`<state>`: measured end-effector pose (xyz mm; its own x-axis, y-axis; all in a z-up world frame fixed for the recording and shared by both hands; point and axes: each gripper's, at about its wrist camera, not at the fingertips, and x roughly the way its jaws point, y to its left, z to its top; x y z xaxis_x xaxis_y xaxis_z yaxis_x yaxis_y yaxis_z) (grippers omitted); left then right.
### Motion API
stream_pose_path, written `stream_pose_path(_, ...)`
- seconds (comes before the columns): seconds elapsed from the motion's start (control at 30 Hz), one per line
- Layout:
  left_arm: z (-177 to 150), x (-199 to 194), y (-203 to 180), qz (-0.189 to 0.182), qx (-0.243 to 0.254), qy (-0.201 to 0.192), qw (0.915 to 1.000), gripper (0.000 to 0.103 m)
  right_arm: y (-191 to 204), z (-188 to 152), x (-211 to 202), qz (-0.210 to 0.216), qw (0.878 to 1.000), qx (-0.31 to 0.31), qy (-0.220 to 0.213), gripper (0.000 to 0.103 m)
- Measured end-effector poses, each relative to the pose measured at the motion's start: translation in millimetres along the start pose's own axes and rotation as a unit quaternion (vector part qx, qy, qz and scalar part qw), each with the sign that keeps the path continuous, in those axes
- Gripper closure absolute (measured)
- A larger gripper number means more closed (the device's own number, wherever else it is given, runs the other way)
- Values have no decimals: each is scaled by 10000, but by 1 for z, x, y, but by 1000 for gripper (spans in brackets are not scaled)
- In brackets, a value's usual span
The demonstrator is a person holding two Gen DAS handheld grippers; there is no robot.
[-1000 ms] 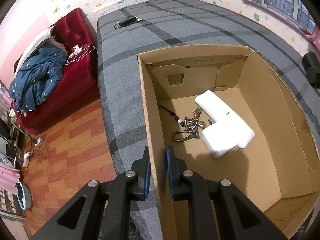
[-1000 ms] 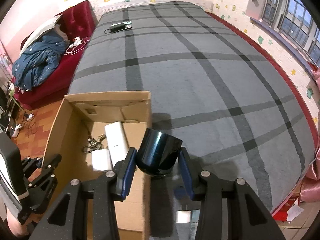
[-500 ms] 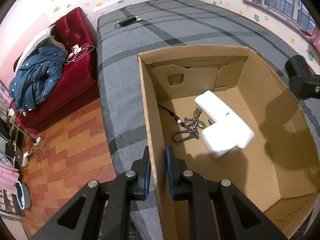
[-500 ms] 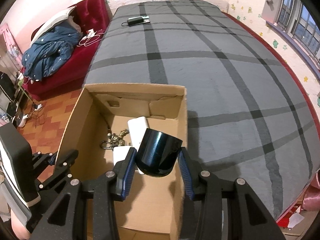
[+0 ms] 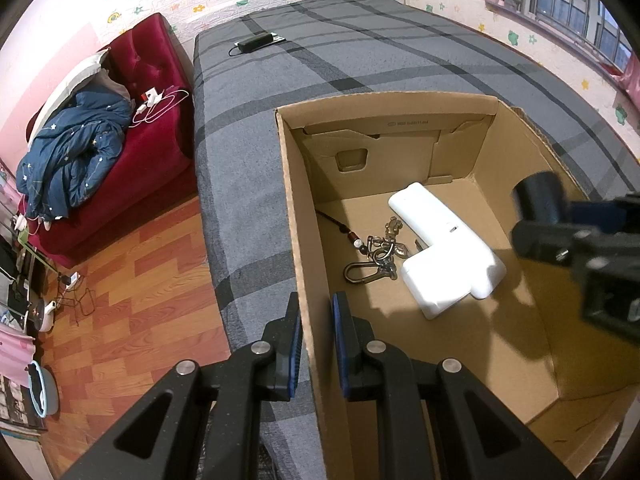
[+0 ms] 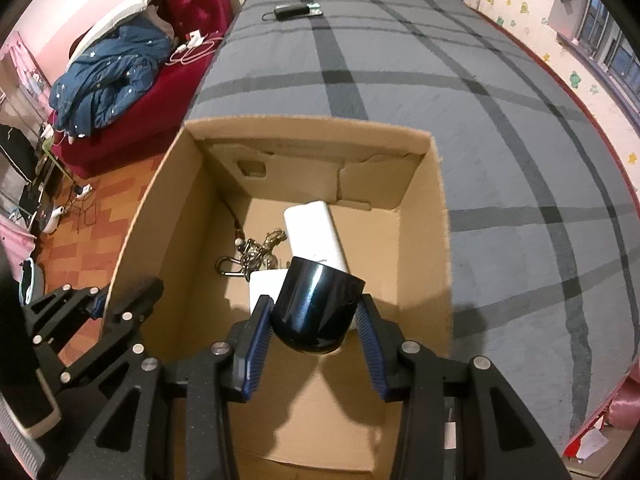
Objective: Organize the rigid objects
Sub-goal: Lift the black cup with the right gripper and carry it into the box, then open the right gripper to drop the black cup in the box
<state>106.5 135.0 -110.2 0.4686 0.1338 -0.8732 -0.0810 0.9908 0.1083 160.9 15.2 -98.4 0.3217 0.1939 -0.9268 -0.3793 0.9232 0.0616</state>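
Right wrist view: your right claw (image 6: 314,322) is clamped on a dark cup (image 6: 318,306), held above the open cardboard box (image 6: 308,130). Lower it onto bare floor, clear of the white charger (image 6: 314,236) and keys (image 6: 256,258). Your left claw (image 5: 314,336) pinches the box's side wall; keep it steady. Box sits on a grey plaid bed (image 6: 400,60), red sofa (image 6: 192,8) beside.

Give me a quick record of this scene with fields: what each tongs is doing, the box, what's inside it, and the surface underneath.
left tongs: shut on the cardboard box side wall
right tongs: shut on a dark cup, above the box
box contents: white power bank, white charger, key bunch
surface: grey plaid bed cover
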Motion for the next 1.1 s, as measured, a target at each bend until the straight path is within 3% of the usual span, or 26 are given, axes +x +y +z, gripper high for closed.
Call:
stream_pose_path(0.57, -2, 1, 1, 1, 4, -7, 10000, 87, 13, -2, 48, 9, 9983, -28, 589, 58)
stream_pose_path(0.83, -2, 1, 0, 27, 21, -11, 10000, 87, 12, -2, 48, 44, 9982, 0, 602, 56)
stream_pose_path(0.93, -2, 2, -1, 41, 34, -7, 10000, 87, 9, 0, 45, 75, 9986, 33, 516, 47)
stream_pose_path(1.1, -1, 1, 0, 41, 25, -3, 10000, 87, 6, 2, 39, 65, 9989, 119, 438, 43)
